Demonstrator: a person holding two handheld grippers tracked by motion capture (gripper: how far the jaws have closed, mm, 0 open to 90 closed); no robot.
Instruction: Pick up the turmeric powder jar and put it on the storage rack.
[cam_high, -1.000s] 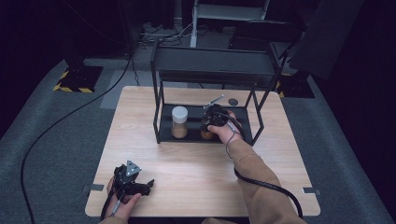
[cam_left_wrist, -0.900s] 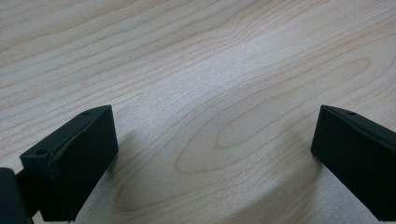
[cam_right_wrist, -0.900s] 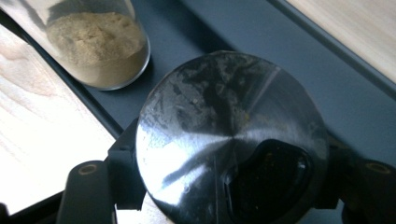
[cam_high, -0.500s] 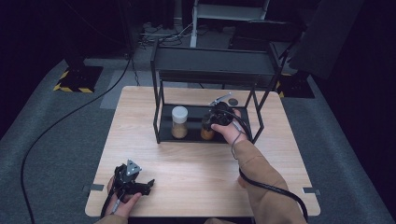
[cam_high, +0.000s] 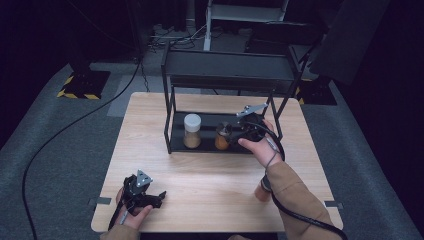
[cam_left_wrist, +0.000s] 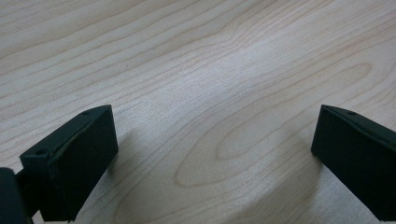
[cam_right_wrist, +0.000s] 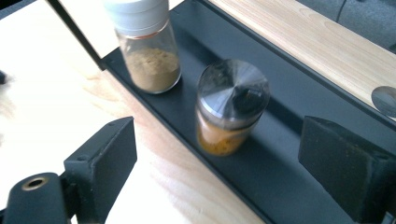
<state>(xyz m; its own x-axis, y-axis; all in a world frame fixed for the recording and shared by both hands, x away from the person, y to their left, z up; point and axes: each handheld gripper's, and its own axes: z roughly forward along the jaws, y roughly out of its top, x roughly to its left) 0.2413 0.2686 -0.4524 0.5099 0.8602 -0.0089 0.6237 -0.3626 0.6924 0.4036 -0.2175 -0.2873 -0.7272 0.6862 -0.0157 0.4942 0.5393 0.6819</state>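
Right gripper (cam_high: 239, 131): held at the right end of the rack's bottom shelf, jaws spread wide with nothing between them; in the right gripper view (cam_right_wrist: 217, 163) it looks down on a jar that stands apart from both jaws.
Silver-lidded jar (cam_right_wrist: 231, 108): upright on the black shelf, orange contents, just ahead of the right gripper; in the high view (cam_high: 222, 137) it stands right of the other jar.
White-lidded jar (cam_high: 192, 131): upright on the same shelf, brown powder inside, near the silver-lidded jar but not touching it.
Rack (cam_high: 227, 64): black frame with a bottom shelf and a top shelf, at the far middle of the surface.
Left gripper (cam_high: 155, 198): resting low at the near left of the surface, jaws wide apart and holding nothing; its own view (cam_left_wrist: 212, 154) looks onto bare wood grain.
Surface (cam_high: 210, 190): light wood.
Third jar (cam_high: 262, 191): orange-brown, near right, partly hidden beside the right sleeve.
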